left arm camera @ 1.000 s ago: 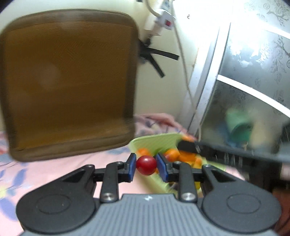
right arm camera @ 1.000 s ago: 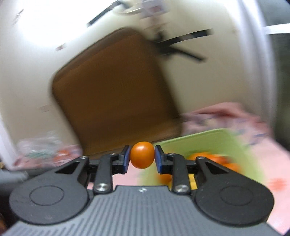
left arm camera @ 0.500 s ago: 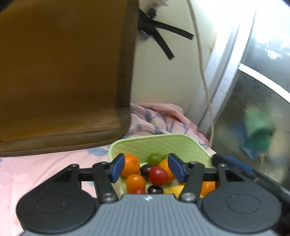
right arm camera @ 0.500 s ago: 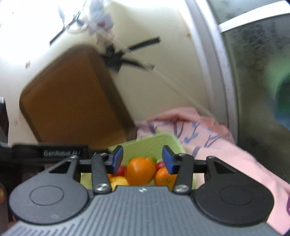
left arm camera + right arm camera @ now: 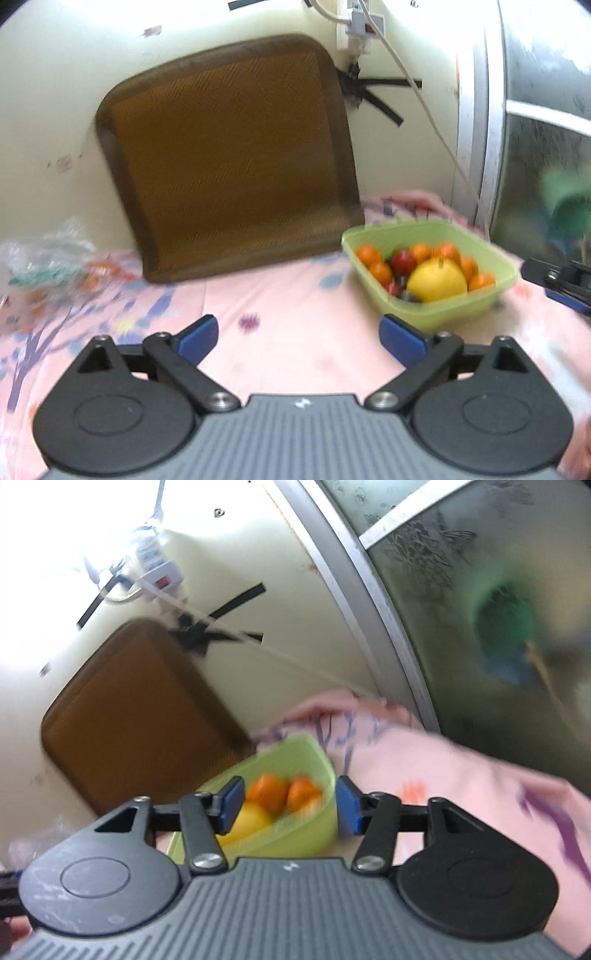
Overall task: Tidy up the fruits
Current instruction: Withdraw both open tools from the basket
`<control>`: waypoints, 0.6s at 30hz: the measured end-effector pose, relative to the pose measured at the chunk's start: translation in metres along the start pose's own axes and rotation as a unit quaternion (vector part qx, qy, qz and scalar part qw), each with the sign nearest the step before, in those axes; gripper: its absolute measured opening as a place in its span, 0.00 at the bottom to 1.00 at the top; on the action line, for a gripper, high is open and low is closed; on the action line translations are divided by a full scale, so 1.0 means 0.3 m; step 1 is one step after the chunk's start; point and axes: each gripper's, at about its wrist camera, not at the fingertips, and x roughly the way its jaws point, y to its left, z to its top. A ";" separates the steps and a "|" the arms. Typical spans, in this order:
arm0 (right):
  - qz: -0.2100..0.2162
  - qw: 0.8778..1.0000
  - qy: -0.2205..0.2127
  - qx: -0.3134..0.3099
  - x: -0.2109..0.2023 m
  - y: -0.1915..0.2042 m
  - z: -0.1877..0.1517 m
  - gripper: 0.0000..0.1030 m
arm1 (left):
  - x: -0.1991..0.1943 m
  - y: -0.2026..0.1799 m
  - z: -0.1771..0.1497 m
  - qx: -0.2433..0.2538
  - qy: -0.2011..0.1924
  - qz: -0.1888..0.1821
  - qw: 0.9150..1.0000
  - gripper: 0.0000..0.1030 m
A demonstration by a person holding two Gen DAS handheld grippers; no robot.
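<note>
Both grippers have released their fruit since the earlier frame: left gripper [image 5: 298, 338] and right gripper [image 5: 290, 806], jaws opening, empty. One green bowl [image 5: 496, 291] on the pink cloth [image 5: 280, 306] holds one yellow fruit [image 5: 437, 279], several oranges, red tomatoes. One brown cushion [image 5: 229, 155] leans behind.

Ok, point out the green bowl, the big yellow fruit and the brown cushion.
green bowl [image 5: 439, 315], left wrist view, front wall.
yellow fruit [image 5: 437, 280], left wrist view, middle of skin.
brown cushion [image 5: 229, 155], left wrist view, centre of fabric.
</note>
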 end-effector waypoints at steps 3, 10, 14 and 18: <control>0.007 1.000 0.016 0.002 -0.114 0.027 -0.087 0.69 | -0.047 0.010 -0.057 0.000 0.006 0.001 1.000 1.00; 0.011 0.998 0.053 -0.025 -0.264 0.115 -0.229 0.87 | -0.150 0.038 -0.155 -0.002 0.003 -0.008 1.000 1.00; 0.013 0.997 0.068 -0.019 -0.304 0.137 -0.272 0.92 | -0.187 0.053 -0.207 0.002 0.003 -0.008 1.000 1.00; 0.013 0.997 0.079 -0.019 -0.327 0.163 -0.304 0.94 | -0.203 0.063 -0.248 0.006 0.007 0.010 1.000 1.00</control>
